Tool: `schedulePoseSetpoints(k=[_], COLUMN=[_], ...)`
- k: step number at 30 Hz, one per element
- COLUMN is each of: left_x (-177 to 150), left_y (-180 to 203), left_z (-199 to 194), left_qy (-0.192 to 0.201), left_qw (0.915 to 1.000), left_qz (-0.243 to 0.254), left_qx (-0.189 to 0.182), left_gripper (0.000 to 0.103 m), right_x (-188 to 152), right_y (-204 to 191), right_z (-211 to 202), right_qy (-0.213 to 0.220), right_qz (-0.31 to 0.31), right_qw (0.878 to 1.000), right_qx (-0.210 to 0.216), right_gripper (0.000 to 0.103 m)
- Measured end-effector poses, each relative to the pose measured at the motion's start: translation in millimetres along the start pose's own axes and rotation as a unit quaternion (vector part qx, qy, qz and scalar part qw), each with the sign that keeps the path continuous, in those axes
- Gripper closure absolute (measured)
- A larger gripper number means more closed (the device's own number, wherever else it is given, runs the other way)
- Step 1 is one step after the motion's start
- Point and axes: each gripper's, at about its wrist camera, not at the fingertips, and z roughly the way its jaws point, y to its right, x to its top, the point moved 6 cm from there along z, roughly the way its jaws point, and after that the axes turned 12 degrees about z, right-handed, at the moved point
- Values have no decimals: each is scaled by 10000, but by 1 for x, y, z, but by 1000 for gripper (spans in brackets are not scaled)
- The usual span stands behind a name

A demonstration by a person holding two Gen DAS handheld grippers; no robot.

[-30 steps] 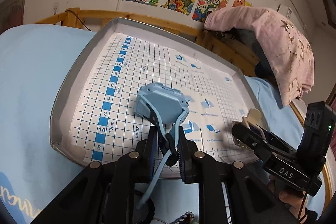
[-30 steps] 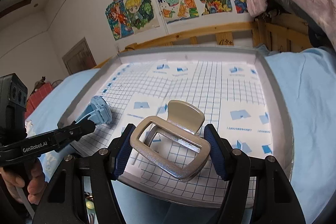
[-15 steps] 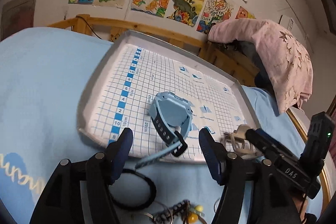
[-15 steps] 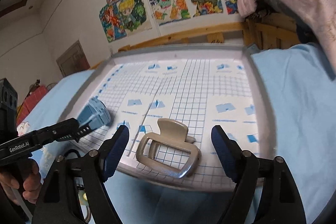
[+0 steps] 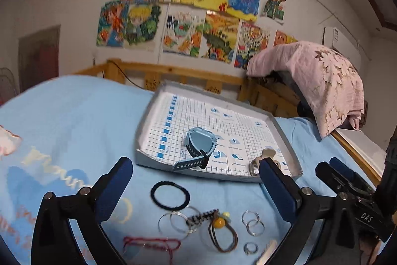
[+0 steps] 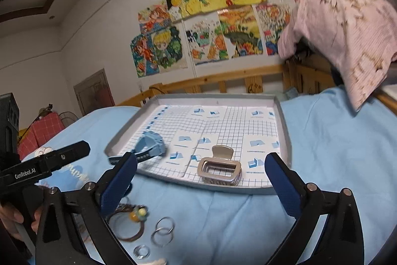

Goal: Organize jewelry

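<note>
A grey tray (image 5: 287, 140) (image 6: 282, 121) with a grid sheet lies on the blue bedspread. In it lie a light-blue watch (image 5: 201, 143) (image 6: 151, 147), its strap hanging over the near rim, and a silver-beige hair claw (image 6: 219, 167) (image 5: 263, 158) near the front rim. My left gripper (image 5: 196, 193) is open and empty, pulled back over loose jewelry. My right gripper (image 6: 201, 185) is open and empty, just short of the claw.
On the bedspread before the tray lie a black hair tie (image 5: 170, 195), silver rings (image 5: 251, 222) (image 6: 162, 231), thin bangles (image 5: 177, 221), a brown hair tie with a yellow bead (image 5: 220, 230) (image 6: 135, 217) and a red cord (image 5: 151, 244). A wooden rail (image 5: 188, 76) and a pink cloth (image 5: 322, 81) stand behind.
Both grippers opened, leaving the watch and the hair claw in the tray, then drew back toward me. The loose jewelry in front of the tray came into view.
</note>
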Motion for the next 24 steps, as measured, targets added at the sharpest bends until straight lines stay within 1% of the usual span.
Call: schedulePoseSetpoints(k=[3,10,14,16,24], left_x=[-3,-19,-33,-41,-75], left_y=[2,5,6,6,-1], left_z=[-26,-86,-113,-124,-163], left_qy=[103,324,256,202,-4], left_qw=[9999,9992,9991,9990,9986], left_qz=[34,97,151,164,78], left_qx=[11,203,314,358,517], left_gripper=[0,0,0,0,0], right_x=[-1,-3,-11,-16,-46], right_y=[-6,-22,-33,-38,-47], right_z=[-23,-83,-114,-127,-167], right_qy=[123,434,521,504,417], right_qz=[-64,-119,-232,-255,-425], right_qw=[9999,9989,9982,9982,9980], right_qx=[36,142,165,214,198], right_gripper=[2,2,2,2,2])
